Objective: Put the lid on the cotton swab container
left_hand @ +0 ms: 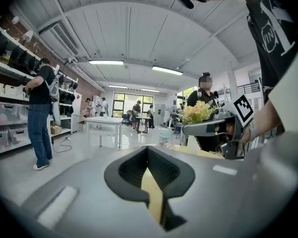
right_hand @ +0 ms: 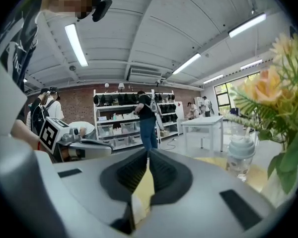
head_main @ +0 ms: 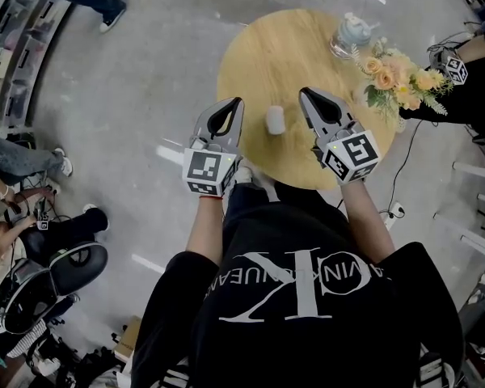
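A small white cylindrical container (head_main: pixel 275 120) stands on the round wooden table (head_main: pixel 259 63), near its front edge. My left gripper (head_main: pixel 237 103) hovers just left of it and my right gripper (head_main: pixel 304 94) just right of it, both apart from it. Both point away from me, almost level. In the left gripper view the left gripper (left_hand: pixel 148 148) has its jaws pressed together with nothing between them. The right gripper (right_hand: pixel 149 152) looks the same in its own view. I cannot make out a separate lid.
A glass jar with a pale blue lid (head_main: pixel 352 32) and a bouquet of peach and yellow flowers (head_main: pixel 396 75) stand at the table's far right. Another person's hands with grippers (head_main: pixel 457 69) are beyond the bouquet. People, white tables and shelves fill the room around.
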`<state>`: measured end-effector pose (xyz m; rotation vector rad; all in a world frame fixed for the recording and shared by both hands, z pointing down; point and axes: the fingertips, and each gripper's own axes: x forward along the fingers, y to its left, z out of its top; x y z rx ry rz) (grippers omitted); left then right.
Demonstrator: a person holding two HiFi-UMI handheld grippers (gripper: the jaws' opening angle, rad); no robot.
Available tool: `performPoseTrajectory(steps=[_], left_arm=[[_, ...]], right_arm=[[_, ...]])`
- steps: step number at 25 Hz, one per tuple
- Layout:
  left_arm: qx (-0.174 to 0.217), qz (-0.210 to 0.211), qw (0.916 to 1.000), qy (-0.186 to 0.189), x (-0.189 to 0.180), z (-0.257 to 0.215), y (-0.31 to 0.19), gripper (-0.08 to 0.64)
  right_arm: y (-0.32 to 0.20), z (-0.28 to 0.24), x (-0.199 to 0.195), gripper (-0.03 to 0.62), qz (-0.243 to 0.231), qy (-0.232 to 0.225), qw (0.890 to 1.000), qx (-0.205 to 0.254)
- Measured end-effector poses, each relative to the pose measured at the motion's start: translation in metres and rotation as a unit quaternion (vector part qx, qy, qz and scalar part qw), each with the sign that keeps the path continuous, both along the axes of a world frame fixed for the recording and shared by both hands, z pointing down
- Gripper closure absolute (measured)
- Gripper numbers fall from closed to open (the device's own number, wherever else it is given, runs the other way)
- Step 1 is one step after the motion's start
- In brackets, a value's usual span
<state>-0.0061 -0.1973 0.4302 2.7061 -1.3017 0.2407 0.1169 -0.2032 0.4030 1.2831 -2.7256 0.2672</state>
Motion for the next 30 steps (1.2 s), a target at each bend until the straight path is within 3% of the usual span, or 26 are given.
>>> performPoseTrajectory(steps=[18,30], left_arm=[[0.065,-0.054,0.9964,0.006,-0.028,-0.056,-0.018,0.548],[0.088,-0.084,0.9925,0.003,-0.052,-0.074,-0.015,0.548]], right_arm=[[-0.011,-0.052,0.012,0.566,0.020,-0.027,0.998,0.061],[-0.009,-0.074,0.012,0.566,0.025,-0.024,0.996,0.086]])
